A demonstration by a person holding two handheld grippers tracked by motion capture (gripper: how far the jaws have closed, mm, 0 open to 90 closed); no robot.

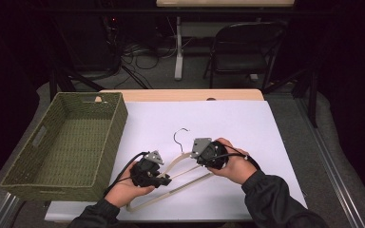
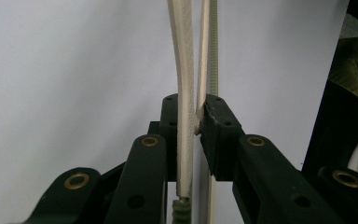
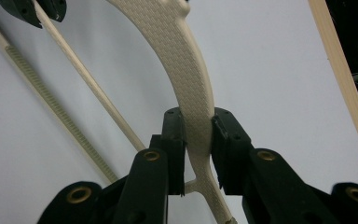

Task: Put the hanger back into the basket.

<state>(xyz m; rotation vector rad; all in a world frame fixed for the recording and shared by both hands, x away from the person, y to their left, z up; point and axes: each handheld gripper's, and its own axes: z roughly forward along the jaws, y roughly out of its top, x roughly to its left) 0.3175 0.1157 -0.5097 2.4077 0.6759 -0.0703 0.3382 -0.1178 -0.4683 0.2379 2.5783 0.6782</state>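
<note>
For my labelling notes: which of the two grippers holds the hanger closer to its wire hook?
The right gripper, clamped on the hanger beside the hook; the left gripper grips farther down, towards the basket.

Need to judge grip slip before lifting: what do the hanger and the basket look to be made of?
Hanger: cream body with a fine woven-pattern texture, probably moulded plastic, matte; its hook looks like thin dark metal wire. Both grippers, left and right, clamp it. Basket: olive green, coarse woven ridges, likely rope or wicker; the exact fibre is unclear.

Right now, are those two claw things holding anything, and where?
Both grip one cream hanger: the left gripper pinches its left arm and bar, the right gripper its right arm.
</note>
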